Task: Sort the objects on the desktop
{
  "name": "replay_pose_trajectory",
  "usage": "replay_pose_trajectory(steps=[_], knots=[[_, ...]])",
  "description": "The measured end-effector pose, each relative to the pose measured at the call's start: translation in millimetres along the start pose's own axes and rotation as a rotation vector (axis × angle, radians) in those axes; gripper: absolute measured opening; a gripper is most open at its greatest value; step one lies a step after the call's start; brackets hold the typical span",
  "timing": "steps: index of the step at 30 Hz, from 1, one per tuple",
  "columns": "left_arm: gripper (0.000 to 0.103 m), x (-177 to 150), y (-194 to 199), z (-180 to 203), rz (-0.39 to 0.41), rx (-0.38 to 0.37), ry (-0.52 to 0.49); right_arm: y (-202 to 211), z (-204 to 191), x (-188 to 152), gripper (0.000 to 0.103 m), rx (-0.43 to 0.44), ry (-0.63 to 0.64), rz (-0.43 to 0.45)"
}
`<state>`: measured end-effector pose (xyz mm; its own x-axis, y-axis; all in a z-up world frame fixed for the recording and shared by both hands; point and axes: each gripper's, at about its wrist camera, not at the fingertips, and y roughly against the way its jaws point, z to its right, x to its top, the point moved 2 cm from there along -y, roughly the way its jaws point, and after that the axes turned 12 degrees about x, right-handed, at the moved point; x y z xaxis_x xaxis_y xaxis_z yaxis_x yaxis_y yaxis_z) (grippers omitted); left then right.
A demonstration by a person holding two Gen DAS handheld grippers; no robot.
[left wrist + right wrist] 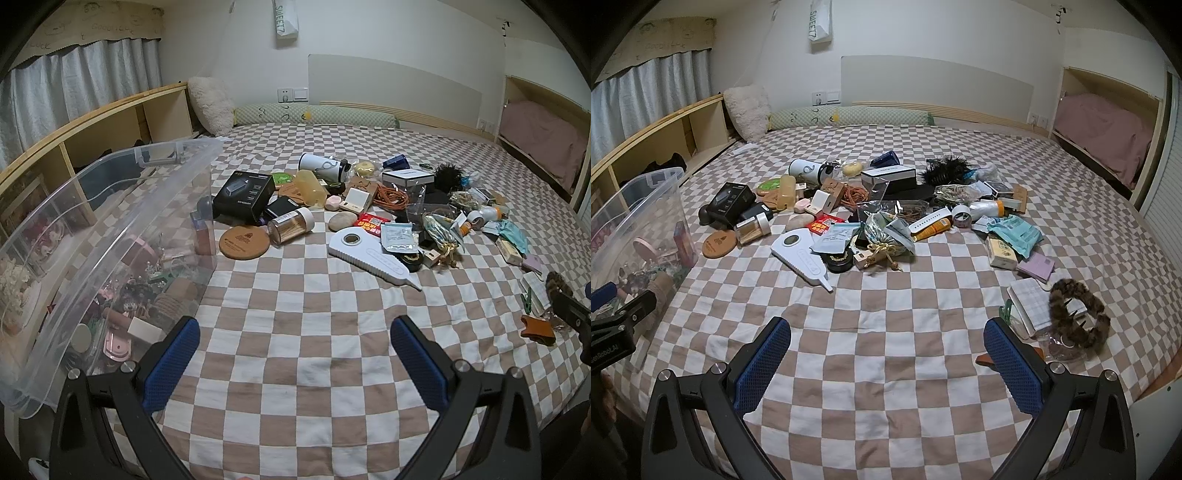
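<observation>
Checkered bedspread point(886, 369) across nearly both views, edges cut by the fisheye rim. Clear plastic bin point(92, 229) at left, near wall cropped in the left wrist view; contents blurred through the plastic, hard to identify. Heap of desktop objects point(886, 210) mid-bed, well apart from both grippers, many overlapping: black box point(245, 195), white scale-like device point(369, 254), cork coaster point(244, 242), jar point(291, 225); small labels illegible. Furry brown hair claw point(1078, 314) on a notebook point(1032, 299), partly covering it. Left gripper point(295, 354) spread wide, nothing between fingers. Right gripper point(886, 354) likewise spread, empty, hiding part of an orange-brown item behind its right finger.
</observation>
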<state>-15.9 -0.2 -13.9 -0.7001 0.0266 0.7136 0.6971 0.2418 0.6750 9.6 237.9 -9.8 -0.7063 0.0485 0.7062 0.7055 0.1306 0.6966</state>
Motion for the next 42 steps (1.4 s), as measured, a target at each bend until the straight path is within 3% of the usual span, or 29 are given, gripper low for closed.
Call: replay_pose_trajectory(steps=[18,42], knots=[[0.103,-9,-13,5,-0.021,0.002,-0.025,-18,7,-10,0.103,0.010,-0.026,-0.041],[0.103,-41,-63,35,-0.131,-0.020,-0.078,-95,27,-65,0.103,0.035,-0.096,-0.245]])
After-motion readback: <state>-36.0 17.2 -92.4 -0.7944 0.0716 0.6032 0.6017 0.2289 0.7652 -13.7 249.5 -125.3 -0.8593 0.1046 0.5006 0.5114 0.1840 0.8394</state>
